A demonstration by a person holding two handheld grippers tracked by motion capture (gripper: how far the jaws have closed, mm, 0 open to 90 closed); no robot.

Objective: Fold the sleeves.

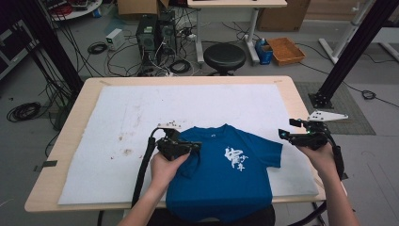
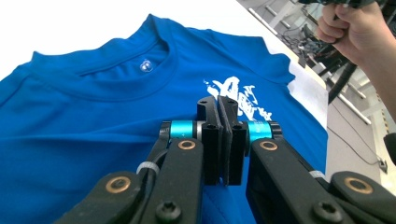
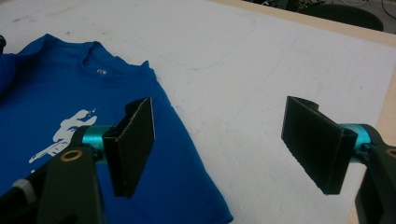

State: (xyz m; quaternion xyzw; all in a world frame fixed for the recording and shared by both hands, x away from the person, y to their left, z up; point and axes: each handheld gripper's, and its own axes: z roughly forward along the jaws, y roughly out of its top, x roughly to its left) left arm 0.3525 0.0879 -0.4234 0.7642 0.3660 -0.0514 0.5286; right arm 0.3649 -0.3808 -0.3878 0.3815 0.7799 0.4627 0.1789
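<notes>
left tongs (image 1: pixel 192 147) are seen closed, with the sleeve of a blue t-shirt (image 1: pixel 230 174) pinched between the pads and folded inward over the shirt body. right tongs (image 1: pixel 283 134) are held wide open and empty, just beside the shirt's other sleeve. the t-shirt is laid front up, white print showing, on a white mat (image 1: pixel 108 155) covering the worktop (image 1: pixel 75 117), its hem draped over the near edge.

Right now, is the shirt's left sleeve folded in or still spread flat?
Folded in. The left gripper, jaws shut, has the blue T-shirt sleeve lying over the chest; the other sleeve lies spread.
</notes>
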